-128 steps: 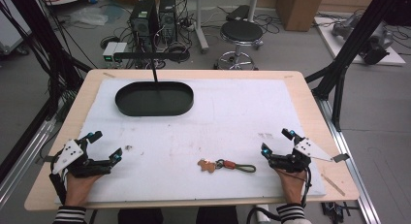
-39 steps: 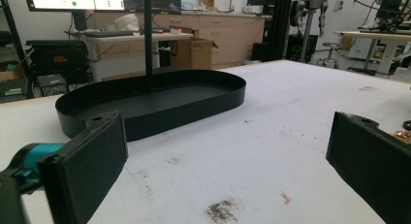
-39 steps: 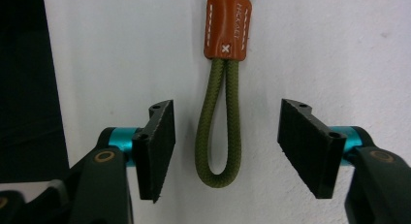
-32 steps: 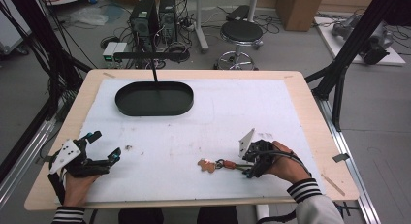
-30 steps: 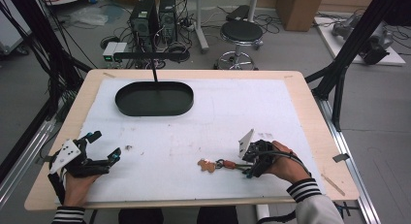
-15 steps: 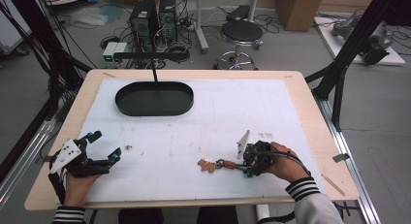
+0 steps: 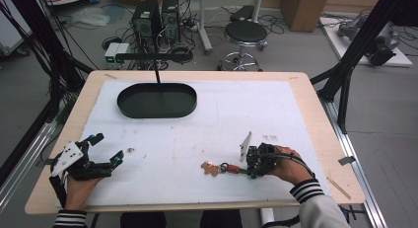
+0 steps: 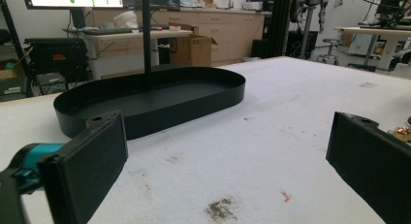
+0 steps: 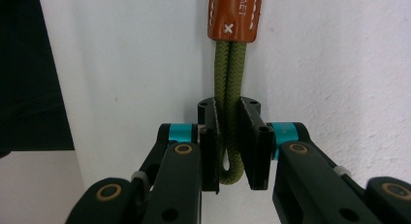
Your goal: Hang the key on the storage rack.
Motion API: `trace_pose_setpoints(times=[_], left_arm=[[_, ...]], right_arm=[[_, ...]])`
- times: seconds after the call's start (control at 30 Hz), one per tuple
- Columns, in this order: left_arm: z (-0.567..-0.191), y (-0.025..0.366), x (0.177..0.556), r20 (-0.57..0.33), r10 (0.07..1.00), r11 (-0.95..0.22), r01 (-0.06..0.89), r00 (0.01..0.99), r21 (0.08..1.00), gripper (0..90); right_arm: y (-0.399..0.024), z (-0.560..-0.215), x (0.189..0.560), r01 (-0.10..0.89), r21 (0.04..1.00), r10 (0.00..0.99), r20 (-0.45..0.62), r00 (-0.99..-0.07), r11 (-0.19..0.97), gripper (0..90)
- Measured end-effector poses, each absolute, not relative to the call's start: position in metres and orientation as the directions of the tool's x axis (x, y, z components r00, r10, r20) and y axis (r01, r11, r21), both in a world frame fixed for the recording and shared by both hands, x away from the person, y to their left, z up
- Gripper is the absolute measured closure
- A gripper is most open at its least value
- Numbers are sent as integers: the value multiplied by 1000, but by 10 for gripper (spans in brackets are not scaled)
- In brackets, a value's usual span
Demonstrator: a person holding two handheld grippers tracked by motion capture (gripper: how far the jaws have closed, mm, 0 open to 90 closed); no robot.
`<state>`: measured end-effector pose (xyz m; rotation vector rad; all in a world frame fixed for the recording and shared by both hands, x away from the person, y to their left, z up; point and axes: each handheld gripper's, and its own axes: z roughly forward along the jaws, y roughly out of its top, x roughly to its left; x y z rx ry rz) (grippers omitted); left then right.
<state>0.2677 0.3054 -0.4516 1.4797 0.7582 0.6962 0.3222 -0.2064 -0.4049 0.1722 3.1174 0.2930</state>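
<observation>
Right tongs (image 7: pixel 252 165) sit low on the worktop (image 7: pixel 305 109), near its front edge and right of centre. Their jaws are drawn narrow around the olive cord loop (image 9: pixel 228 136) of a small keychain strap (image 7: pixel 224 168). In the right gripper view both strands of the loop pass between the pads; contact looks close, though whether they are fully pinched I cannot tell.

Left tongs (image 7: pixel 106 161) rest at the front left, jaws wide, nothing between them. They are well apart from the strap.

The strap lies flat on the white cover. Its long axis runs roughly left-right across the worktop: cord loop at the right end, tan leather tab (image 9: pixel 236 15) next, and a small copper-coloured piece (image 7: pixel 210 168) at the far left end, pointing away from the right tongs.

Handling, as a judgement: light and limp. The braided cord is soft and will sag and swing once lifted; the leather tab is stiffer. The cord's weave should give decent friction. The loop end is a sound hold.

Black oval tray (image 7: pixel 156 100) stands at the back left, empty.
</observation>
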Motion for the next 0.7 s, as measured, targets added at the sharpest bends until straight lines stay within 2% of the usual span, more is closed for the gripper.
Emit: trace_pose_setpoints(times=[0.23, 0.5, 0.7], left_arm=[[-451, 305, 270, -30, 797, -16, 72, 603, 997, 17], [-436, 294, 280, 4, 703, -143, 135, 711, 980, 17], [-410, 280, 291, 27, 647, -200, 135, 762, 970, 17]], right_arm=[[-207, -401, 324, 113, 232, 111, 25, -994, 966, 799], [-210, -387, 328, 129, 396, 127, 30, -991, 909, 799], [-209, -378, 334, 135, 507, 133, 40, -990, 851, 802]])
